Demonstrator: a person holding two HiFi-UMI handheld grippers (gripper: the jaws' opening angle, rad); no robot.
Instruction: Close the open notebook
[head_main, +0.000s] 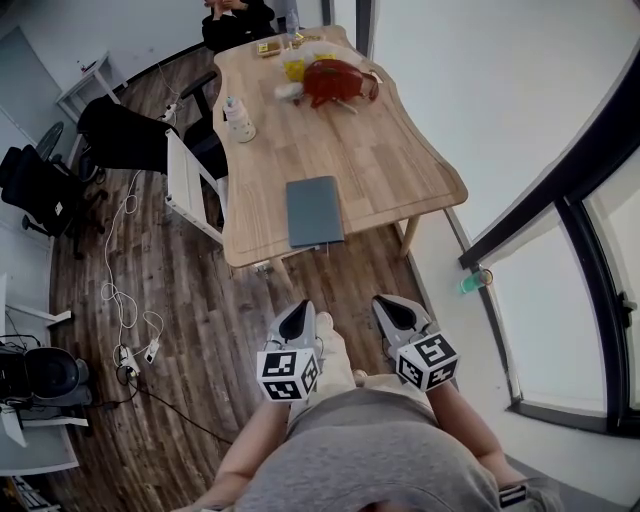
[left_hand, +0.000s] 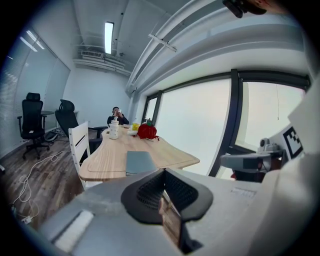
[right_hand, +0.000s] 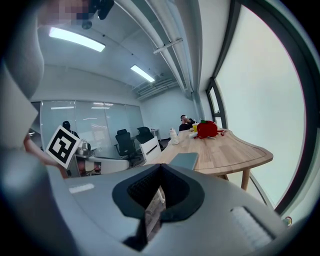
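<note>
The notebook (head_main: 314, 210) is a grey-blue book lying closed and flat near the front edge of the wooden table (head_main: 390, 160). It also shows in the left gripper view as the notebook (left_hand: 139, 161) and in the right gripper view as the notebook (right_hand: 185, 160). Both grippers hang close to my body, well short of the table and over the floor. My left gripper (head_main: 297, 312) has its jaws together with nothing between them. My right gripper (head_main: 392, 308) is likewise shut and empty. Each points toward the table.
A red bag (head_main: 335, 80), a white bottle (head_main: 238, 118) and small yellow items sit farther back on the table. A person (head_main: 237, 20) sits at the far end. A white chair (head_main: 185, 180) stands at the table's left, with cables (head_main: 125, 300) on the floor and windows on the right.
</note>
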